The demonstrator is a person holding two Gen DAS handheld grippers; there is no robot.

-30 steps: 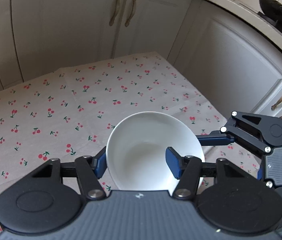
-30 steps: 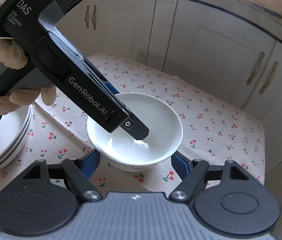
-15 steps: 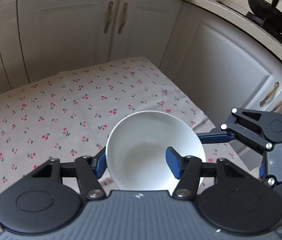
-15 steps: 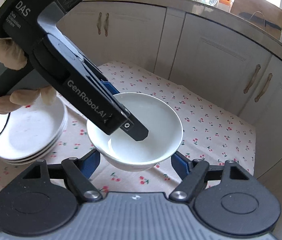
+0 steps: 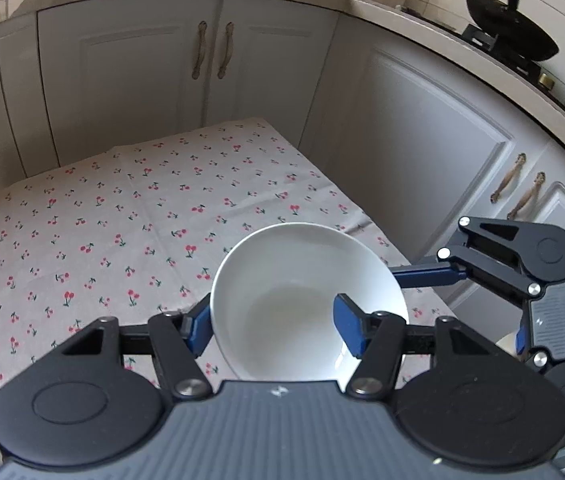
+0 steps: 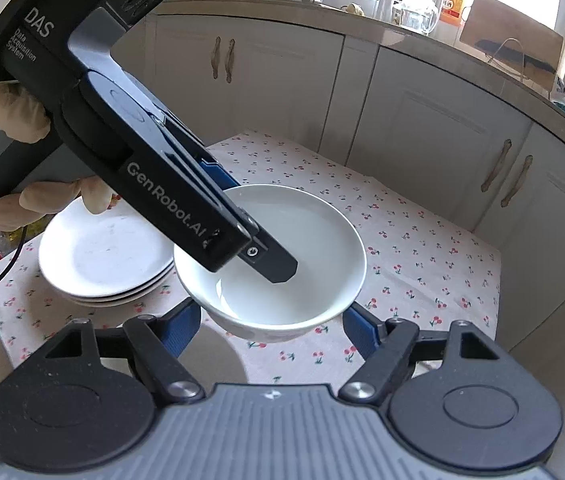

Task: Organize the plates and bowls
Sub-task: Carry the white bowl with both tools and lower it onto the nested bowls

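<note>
At the left of the right wrist view, a gloved hand [image 6: 6,112] grips the handle of the left gripper [image 5: 272,320], which slants down toward the middle of the table [image 6: 422,264], covered by a cherry-print cloth. Below that hand, a stack of white plates [image 6: 102,256] rests near the table's left edge. Just to the right of the stack, the white bowl [image 6: 314,248] hangs upright, clear of the cloth over the near part of the table, with its shadow lying beneath it. The left gripper's jaws are spread and straddle the bowl's left wall. The outer finger [image 5: 196,330] lies against the outside, while the inner finger [image 5: 348,330] reaches down into the hollow, away from that wall, so nothing is pinched between them. The right gripper [image 6: 270,322] is clamped across the bowl's lower body, with one blue finger [image 6: 180,330] at its left flank and the other [image 6: 358,330] at its right. Their tips are hidden behind the bowl. Pale cupboard doors [image 6: 434,120] run along the table's far and right edges. At the far right of the left wrist view, a black pan [image 5: 510,40] sits on the counter.
</note>
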